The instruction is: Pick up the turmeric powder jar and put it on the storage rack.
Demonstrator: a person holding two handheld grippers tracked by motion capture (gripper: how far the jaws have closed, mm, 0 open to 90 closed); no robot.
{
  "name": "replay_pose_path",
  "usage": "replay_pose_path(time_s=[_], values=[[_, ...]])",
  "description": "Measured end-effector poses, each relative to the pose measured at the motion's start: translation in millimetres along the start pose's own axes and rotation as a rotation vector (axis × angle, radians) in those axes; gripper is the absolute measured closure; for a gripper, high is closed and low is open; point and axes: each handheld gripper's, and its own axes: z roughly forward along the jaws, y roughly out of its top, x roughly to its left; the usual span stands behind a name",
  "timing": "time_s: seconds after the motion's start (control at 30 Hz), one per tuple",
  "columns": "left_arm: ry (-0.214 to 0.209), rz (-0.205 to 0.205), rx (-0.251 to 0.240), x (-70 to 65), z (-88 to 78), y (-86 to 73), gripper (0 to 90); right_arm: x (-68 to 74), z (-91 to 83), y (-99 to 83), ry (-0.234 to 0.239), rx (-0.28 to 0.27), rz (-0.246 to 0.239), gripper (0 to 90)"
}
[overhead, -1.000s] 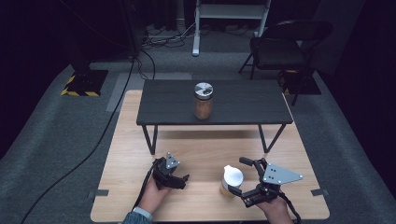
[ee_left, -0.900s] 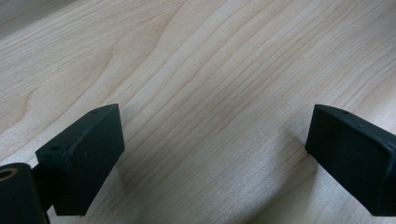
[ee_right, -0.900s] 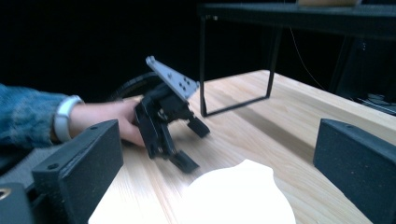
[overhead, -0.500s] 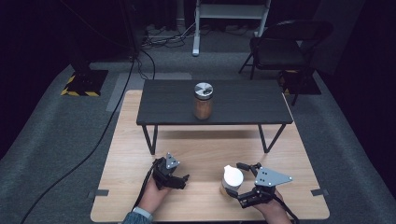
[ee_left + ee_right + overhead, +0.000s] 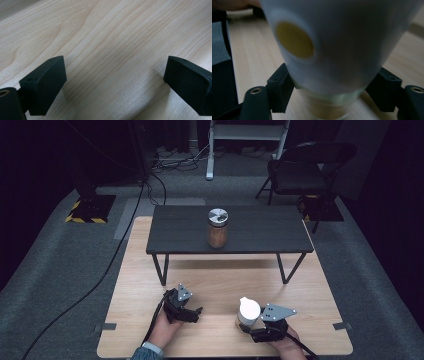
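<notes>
A small container with a white cap (image 5: 248,310) stands on the light wooden table (image 5: 220,280), near its front edge at the right. My right gripper (image 5: 250,326) is shut on it, its jaws having just closed. In the right gripper view both black fingers (image 5: 280,87) press the clear body below the white cap (image 5: 342,42), which has a round yellow hole. My left gripper (image 5: 196,315) rests to the left of the container, open; its jaws (image 5: 115,82) stand wide over bare wood. A brown-filled glass jar (image 5: 217,227) with a metal lid stands on the low dark bench (image 5: 270,232).
The dark bench spans the far half of the wooden table on thin legs. Beyond it stand a black folding chair (image 5: 305,170) and a white stand (image 5: 247,140). A black cable (image 5: 95,285) runs across the grey carpet at the left.
The right gripper has shifted left and slightly down to the white-capped container, and its jaws have closed from wide open onto it. The left gripper has stayed put.
</notes>
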Motion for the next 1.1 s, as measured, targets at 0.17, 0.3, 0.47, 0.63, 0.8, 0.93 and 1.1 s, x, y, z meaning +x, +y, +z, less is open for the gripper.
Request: replay_pose_path(time_s=[0.17,0.3,0.47,0.63,0.8,0.93,1.1], values=[[0.000,0.000,0.000,0.0,0.0,0.1,4.1,1.7,-0.6,-1.2,-0.007,-0.006,-0.028,30.0],[0.000,0.000,0.000,0.0,0.0,0.0,4.1,2.6,-1.0,-1.4,-0.010,-0.010,-0.036,30.2],[0.000,0.000,0.000,0.0,0.0,0.0,4.2,1.5,-2.3,0.9,-0.008,-0.015,-0.025,30.3],[0.000,-0.001,0.000,0.0,0.0,0.0,4.1,-2.3,-6.1,6.8,-0.011,-0.037,0.008,30.3],[0.001,-0.002,0.000,-0.2,0.3,0.2,3.9,-4.9,-17.2,28.4,-0.018,-0.046,0.017,30.2],[0.008,-0.010,0.001,-2.1,0.7,0.7,3.5,-8.4,-26.6,40.7,-0.028,-0.086,0.019,30.2],[0.010,-0.010,0.001,-2.5,0.6,0.7,3.5,-17.9,-41.1,62.5,-0.064,-0.120,0.022,30.2]])
